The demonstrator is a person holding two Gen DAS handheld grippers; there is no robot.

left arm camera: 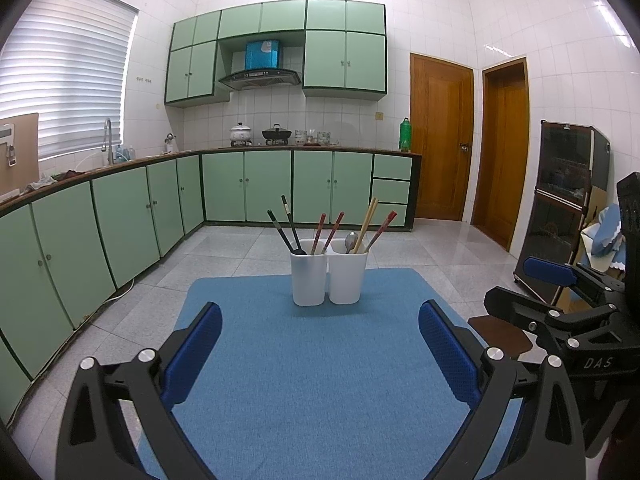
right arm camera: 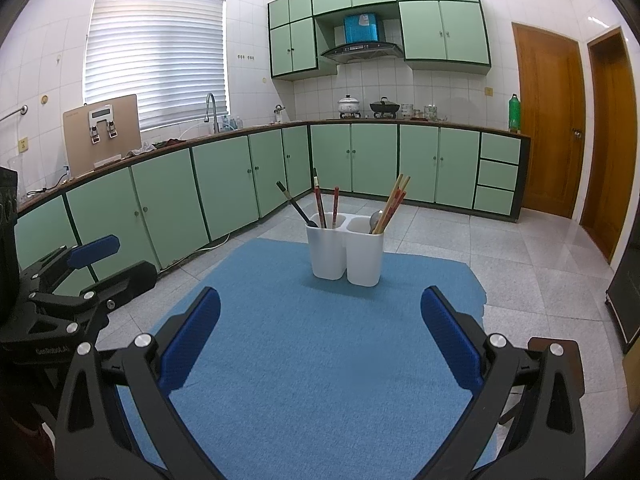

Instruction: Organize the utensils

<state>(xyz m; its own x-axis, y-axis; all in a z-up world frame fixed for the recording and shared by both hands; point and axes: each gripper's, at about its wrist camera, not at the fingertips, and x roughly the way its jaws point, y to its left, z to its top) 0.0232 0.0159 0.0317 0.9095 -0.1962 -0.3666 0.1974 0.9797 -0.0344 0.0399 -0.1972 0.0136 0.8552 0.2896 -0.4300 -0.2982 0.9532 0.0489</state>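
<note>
A white two-compartment utensil holder (left arm camera: 329, 278) (right arm camera: 346, 255) stands at the far end of a blue mat (left arm camera: 320, 380) (right arm camera: 320, 360). Its left compartment holds black chopsticks (left arm camera: 285, 226) (right arm camera: 298, 208) and red chopsticks (left arm camera: 327, 232) (right arm camera: 326, 208). Its right compartment holds a metal spoon (left arm camera: 351, 241) (right arm camera: 376, 221), light wooden chopsticks (left arm camera: 367, 220) (right arm camera: 394, 200) and a red chopstick (left arm camera: 384, 227). My left gripper (left arm camera: 320, 348) is open and empty, over the mat short of the holder. My right gripper (right arm camera: 320, 336) is open and empty, likewise short of the holder.
The right gripper shows at the right edge of the left wrist view (left arm camera: 560, 312); the left gripper shows at the left of the right wrist view (right arm camera: 80, 280). Green floor cabinets (left arm camera: 120, 220) run along the left and back. A dark cabinet (left arm camera: 560, 200) stands right.
</note>
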